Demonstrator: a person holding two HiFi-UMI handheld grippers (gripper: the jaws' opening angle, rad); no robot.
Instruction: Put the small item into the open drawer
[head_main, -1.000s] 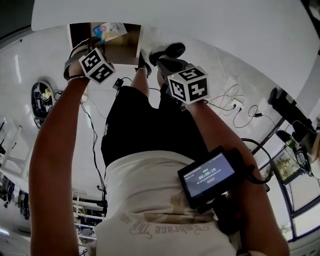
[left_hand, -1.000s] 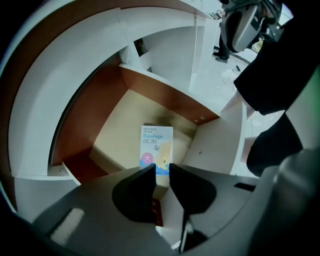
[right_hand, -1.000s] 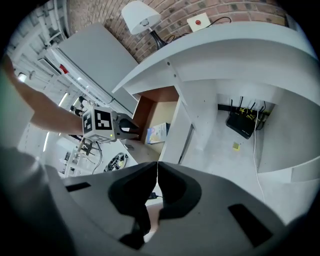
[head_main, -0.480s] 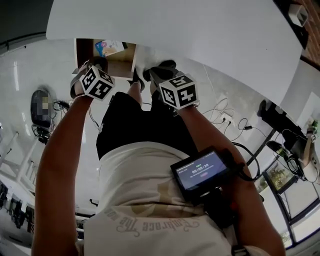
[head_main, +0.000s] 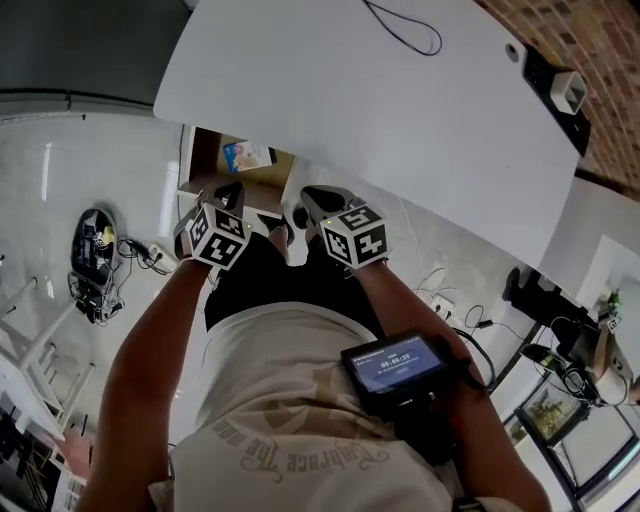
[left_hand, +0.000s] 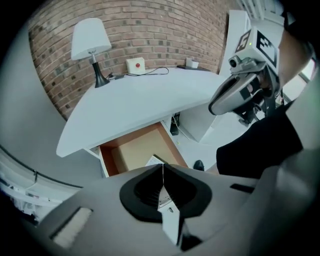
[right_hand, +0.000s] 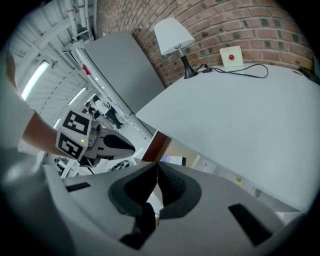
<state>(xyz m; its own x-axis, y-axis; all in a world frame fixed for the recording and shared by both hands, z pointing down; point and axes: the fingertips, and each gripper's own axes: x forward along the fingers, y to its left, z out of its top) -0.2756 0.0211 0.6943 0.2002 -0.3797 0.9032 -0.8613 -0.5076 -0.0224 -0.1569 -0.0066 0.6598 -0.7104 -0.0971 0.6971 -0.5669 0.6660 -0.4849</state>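
Observation:
The open wooden drawer (head_main: 212, 160) juts out from under the white table (head_main: 380, 90). A small colourful packet (head_main: 247, 155) lies flat inside it. My left gripper (head_main: 231, 192) hovers just in front of the drawer, jaws shut with nothing between them. In the left gripper view the drawer (left_hand: 131, 152) sits below the shut left gripper (left_hand: 162, 167), and a corner of the packet (left_hand: 154, 161) shows. My right gripper (head_main: 318, 198) is alongside, also shut and empty. In the right gripper view, the packet (right_hand: 172, 160) shows just past the right gripper (right_hand: 157, 167).
A white lamp (left_hand: 90, 45) and a small box with a red button (left_hand: 135, 64) stand at the table's far edge by a brick wall. Cables and a power strip (head_main: 150, 250) lie on the floor. A screen device (head_main: 400, 362) rides on the person's right forearm.
Both grippers have drawn back from the drawer toward the person, and the head view has swung to show more of the table top. The packet stays in the drawer.

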